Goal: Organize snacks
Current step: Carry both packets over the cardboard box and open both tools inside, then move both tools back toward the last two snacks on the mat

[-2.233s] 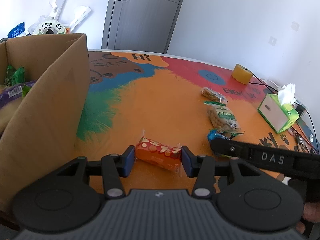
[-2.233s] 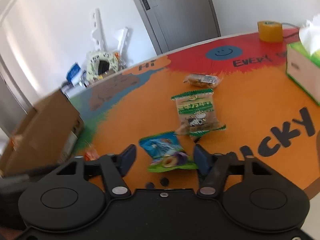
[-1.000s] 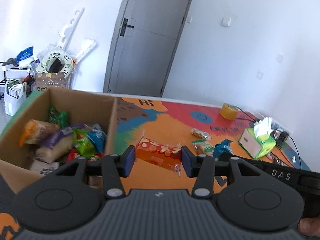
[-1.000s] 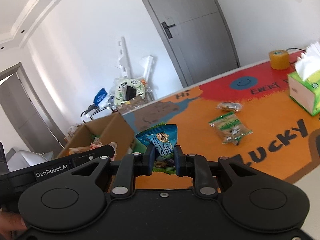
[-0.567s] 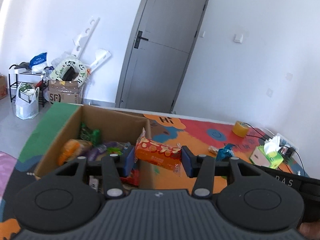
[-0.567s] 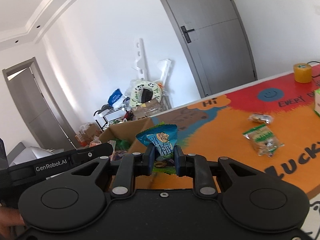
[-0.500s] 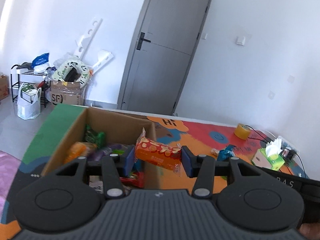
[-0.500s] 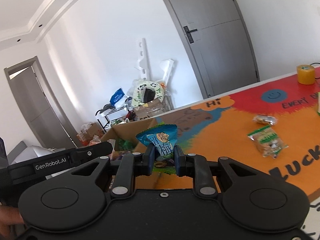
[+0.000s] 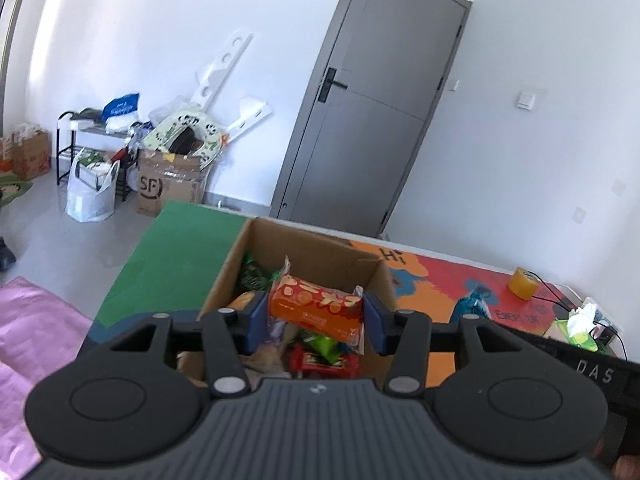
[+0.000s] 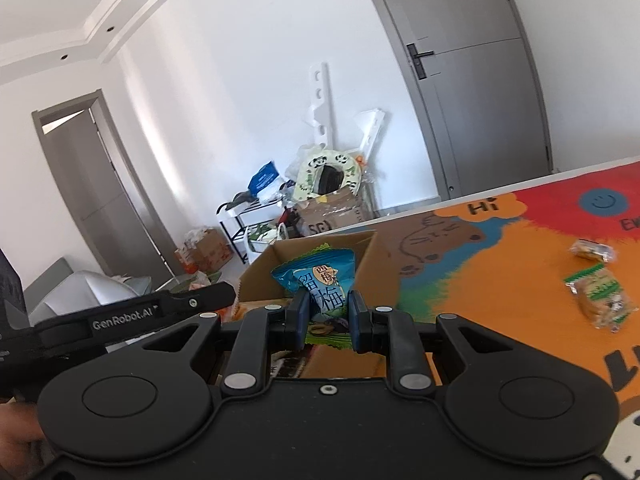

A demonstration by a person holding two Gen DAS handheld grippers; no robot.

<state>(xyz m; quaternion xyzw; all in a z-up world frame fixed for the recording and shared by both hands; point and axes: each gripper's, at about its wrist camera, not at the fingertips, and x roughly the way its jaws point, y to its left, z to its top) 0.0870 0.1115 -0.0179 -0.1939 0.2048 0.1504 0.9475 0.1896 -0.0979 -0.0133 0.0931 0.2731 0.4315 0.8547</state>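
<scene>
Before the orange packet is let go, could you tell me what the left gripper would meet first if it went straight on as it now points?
Probably the snacks in the cardboard box, below the left gripper and its orange packet; depth is unclear.

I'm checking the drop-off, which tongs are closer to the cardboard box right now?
Left. The left tongs hold the orange snack pack over the open cardboard box; the right tongs, gripping the blue plum packet, sit nearer its corner.
</scene>
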